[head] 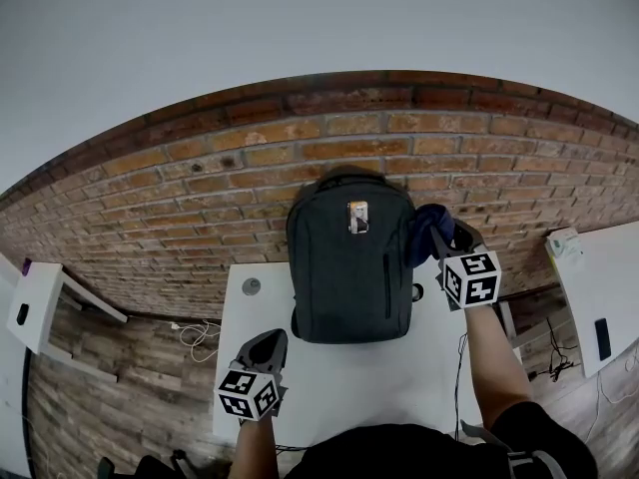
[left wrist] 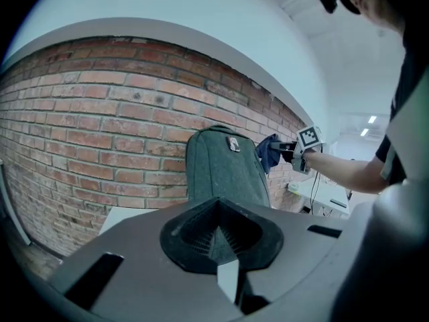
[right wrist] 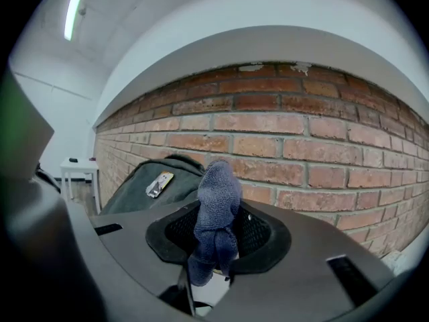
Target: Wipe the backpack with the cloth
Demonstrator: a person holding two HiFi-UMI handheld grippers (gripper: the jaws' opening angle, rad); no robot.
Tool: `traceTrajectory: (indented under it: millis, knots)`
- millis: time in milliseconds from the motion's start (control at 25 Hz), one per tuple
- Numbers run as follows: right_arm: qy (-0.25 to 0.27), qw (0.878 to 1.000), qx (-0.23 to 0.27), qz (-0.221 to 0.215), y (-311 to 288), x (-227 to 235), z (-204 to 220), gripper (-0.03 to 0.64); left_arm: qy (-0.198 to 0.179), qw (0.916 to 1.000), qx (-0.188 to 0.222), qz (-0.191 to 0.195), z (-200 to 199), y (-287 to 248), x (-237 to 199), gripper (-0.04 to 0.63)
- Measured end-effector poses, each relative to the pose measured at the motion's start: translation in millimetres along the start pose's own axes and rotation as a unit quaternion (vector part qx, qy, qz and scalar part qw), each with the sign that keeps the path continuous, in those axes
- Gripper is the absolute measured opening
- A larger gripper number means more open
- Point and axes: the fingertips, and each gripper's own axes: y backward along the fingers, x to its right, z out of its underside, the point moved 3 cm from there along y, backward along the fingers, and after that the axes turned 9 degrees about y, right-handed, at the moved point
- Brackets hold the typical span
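Note:
A dark grey backpack [head: 349, 257] stands upright on the white table [head: 329, 372], leaning against the brick wall, with a small tag [head: 357, 217] near its top. My right gripper [head: 447, 236] is shut on a dark blue cloth [head: 426, 230], held beside the backpack's upper right side. In the right gripper view the cloth [right wrist: 216, 217] bunches up between the jaws, with the backpack [right wrist: 151, 183] to the left. My left gripper [head: 266, 349] hovers over the table's front left, shut and holding nothing. From the left gripper view the backpack [left wrist: 224, 166] stands straight ahead.
The brick wall [head: 200, 198] runs behind the table. A small round object [head: 251, 286] lies on the table's far left. Another white table [head: 599, 287] stands to the right, and a white side table [head: 35, 302] to the left. Cables [head: 195, 335] lie on the wooden floor.

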Motion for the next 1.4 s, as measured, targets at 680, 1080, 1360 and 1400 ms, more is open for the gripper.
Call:
traceTrajectory:
  millis: [680, 1080, 1360, 1400]
  knots:
    - [-0.014, 0.999, 0.003, -0.032, -68, -4, -27, 0.114, 0.009, 0.9998, -0.019, -0.007, 11, -3, -12, -0.009]
    - [0.027, 0.999, 0.021, -0.039, -101, -20, -69, 0.114, 0.009, 0.9996, -0.022, -0.012, 10, 1, -19, -0.009]
    - [0.096, 0.991, 0.034, -0.087, -120, -67, -103, 0.114, 0.012, 0.9992, -0.026, -0.027, 13, 14, -28, -0.009]
    - [0.111, 0.989, 0.035, -0.092, -123, -78, -107, 0.114, 0.014, 0.9991, -0.024, -0.032, 13, 17, -31, -0.009]
